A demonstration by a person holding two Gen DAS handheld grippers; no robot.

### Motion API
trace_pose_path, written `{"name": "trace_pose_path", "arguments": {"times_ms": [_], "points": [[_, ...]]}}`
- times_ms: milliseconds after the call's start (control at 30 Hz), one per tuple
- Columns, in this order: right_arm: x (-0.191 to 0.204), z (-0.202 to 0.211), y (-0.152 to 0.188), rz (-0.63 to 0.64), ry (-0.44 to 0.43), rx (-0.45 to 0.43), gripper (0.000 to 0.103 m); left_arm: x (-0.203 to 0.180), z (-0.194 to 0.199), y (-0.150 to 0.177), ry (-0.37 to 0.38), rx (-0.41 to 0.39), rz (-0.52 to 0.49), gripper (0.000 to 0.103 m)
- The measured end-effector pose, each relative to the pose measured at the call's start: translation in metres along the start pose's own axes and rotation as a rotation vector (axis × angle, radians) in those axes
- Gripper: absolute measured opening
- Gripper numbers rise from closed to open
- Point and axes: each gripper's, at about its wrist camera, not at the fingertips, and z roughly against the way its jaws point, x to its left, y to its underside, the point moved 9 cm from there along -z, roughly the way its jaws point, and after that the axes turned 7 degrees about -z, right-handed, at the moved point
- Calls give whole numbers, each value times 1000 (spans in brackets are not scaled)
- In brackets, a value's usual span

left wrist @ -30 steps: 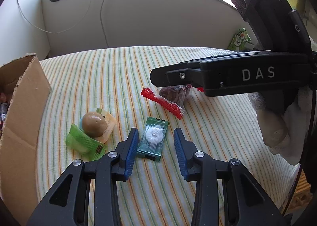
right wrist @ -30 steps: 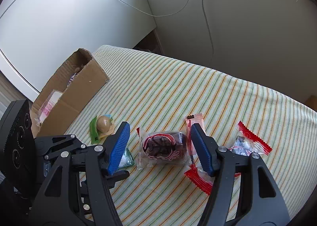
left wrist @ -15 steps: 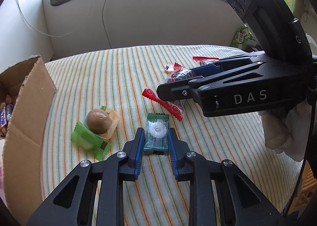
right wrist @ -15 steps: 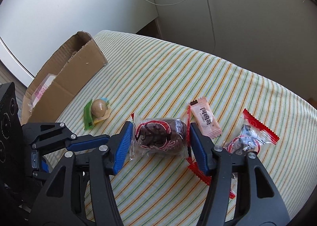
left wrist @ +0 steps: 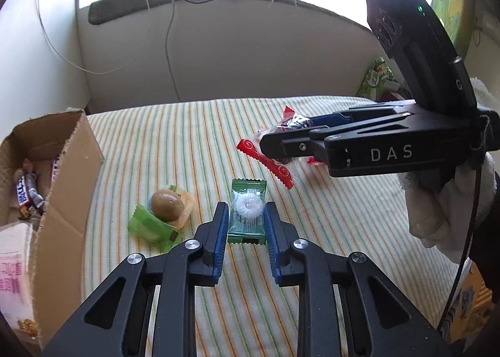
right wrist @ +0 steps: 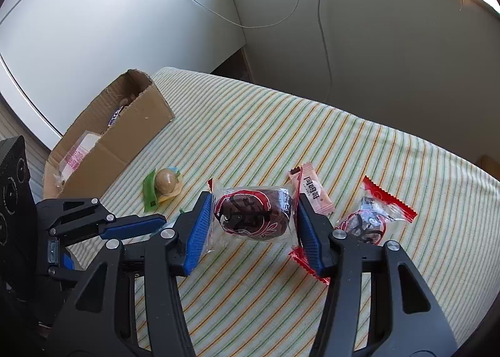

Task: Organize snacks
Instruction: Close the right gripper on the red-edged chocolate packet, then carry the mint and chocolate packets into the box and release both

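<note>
The left hand-held gripper (left wrist: 247,221) is clamped on a green mint packet (left wrist: 247,211) near the middle of the striped surface (left wrist: 175,144). The right hand-held gripper (right wrist: 251,218) grips a clear-wrapped brown cake (right wrist: 254,213) just above the cloth. A cardboard box (right wrist: 125,138) stands at the surface's left edge; bare cloth lies between it and both grippers. An egg packet (left wrist: 165,205) lies close to the box.

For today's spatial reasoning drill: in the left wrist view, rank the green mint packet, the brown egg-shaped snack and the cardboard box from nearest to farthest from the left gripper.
1. Green mint packet: between the left gripper's pads.
2. Brown egg-shaped snack: just left.
3. Cardboard box: far left edge.
</note>
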Motion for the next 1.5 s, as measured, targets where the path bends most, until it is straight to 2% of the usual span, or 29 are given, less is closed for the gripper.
{"name": "trace_pose_path", "arguments": {"times_ms": [300,633,933,1133,1500], "points": [[22,29,-20,9,-7,-73,55,27,59,-23,-48,-165,61,22],[89,26,-37,109,-28,-120,55,99,112,-14,-153,-272,203,22],[148,-1,-42,169,-85,-111,55,159,125,7,-296,-256,273,22],[181,-21,-44,199,-129,-93,55,184,135,27,-327,-241,328,22],[228,-53,-33,305,-142,-48,56,201,138,35,-360,-232,362,22]]}}
